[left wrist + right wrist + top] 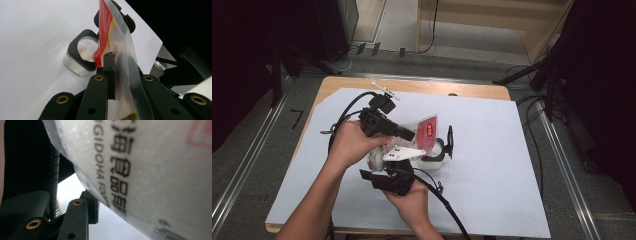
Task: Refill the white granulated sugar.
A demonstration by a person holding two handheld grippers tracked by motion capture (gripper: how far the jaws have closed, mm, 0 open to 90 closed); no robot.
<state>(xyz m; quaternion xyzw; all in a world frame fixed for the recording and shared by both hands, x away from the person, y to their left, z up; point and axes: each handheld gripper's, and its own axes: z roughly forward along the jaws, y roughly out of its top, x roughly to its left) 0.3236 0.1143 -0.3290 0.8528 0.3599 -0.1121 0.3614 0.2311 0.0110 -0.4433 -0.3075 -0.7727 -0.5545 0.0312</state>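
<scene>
Pouch held between two tongs above the table

A clear pouch [424, 131] with a red label is held in the air near the centre of the white sheet [492, 165]; the left tongs [408, 134] are closed on its edge from 9 o'clock, as is seen in the left gripper view, where the film [125, 50] is pinched between the black jaws. The right tongs [398, 167] are raised from 6 o'clock under the pouch; its printed film [140, 170] is pressed close to that camera, and whether those jaws are clamped cannot be told. A black-rimmed jar [433, 154] is seen just at 5 o'clock of the pouch
</scene>
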